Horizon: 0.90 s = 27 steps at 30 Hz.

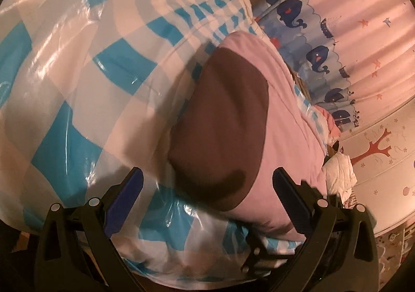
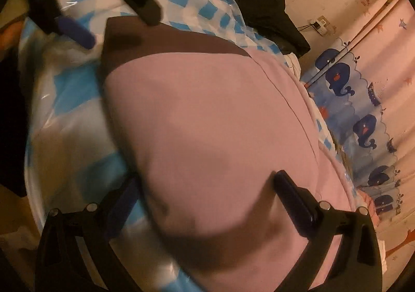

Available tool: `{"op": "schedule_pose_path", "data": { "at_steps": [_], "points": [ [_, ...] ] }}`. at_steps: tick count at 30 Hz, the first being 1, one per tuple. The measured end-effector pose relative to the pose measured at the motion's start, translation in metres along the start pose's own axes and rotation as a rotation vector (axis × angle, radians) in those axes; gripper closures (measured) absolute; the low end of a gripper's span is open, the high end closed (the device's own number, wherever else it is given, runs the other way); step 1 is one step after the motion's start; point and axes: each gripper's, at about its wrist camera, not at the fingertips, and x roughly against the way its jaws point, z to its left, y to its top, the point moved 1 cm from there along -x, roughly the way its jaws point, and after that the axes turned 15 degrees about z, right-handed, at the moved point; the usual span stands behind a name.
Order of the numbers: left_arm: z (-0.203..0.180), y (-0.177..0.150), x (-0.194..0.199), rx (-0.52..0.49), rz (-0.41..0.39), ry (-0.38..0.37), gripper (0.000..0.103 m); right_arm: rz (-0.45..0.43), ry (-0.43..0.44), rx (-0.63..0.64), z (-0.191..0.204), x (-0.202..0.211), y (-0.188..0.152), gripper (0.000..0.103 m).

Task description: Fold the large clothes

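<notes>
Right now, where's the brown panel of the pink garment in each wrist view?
Left wrist: brown panel fills the centre, just ahead of the open left claw.
Right wrist: brown panel is a band at upper left, at the far end of the pink garment.
Shared landmark: whale-print curtain, at the right in both.

Dim warm light, glare on the plastic cover (image 1: pixel 64 40), motion blur, fisheye bending at edges.

My fingers (image 1: pixel 129 188) carry blue pads on black arms. The garment (image 2: pixel 220 136) is pink with a brown band. Beneath it, the sheet (image 1: pixel 77 84) is checked blue and white.
</notes>
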Motion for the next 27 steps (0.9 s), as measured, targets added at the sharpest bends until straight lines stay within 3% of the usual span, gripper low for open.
{"op": "schedule_pose_path", "data": {
  "at_steps": [3,9,13,16,19,24,27],
  "points": [
    [0.004,0.0,0.001,0.017,0.011,-0.051,0.007,-0.006,0.135,-0.188,-0.04,-0.002,0.001,0.006],
    [-0.005,-0.006,-0.003,-0.012,0.037,-0.174,0.007,-0.001,0.364,-0.399,-0.068,-0.003,-0.008,0.006],
    [-0.006,-0.013,-0.009,0.012,0.077,-0.302,0.007,-0.01,0.475,-0.508,-0.079,0.003,-0.017,0.006],
    [-0.007,-0.013,-0.014,0.03,0.101,-0.394,0.007,-0.017,0.497,-0.526,-0.079,0.005,-0.017,0.006],
    [-0.007,-0.006,-0.022,0.069,0.109,-0.437,0.007,-0.018,0.498,-0.523,-0.074,0.005,-0.018,0.006],
    [-0.015,-0.001,-0.045,0.095,0.145,-0.406,0.007,-0.029,0.51,-0.528,-0.077,0.004,-0.019,0.006],
    [-0.017,0.006,-0.054,0.128,0.126,-0.393,0.007,-0.031,0.501,-0.51,-0.074,0.005,-0.02,0.006]
  ]
}}
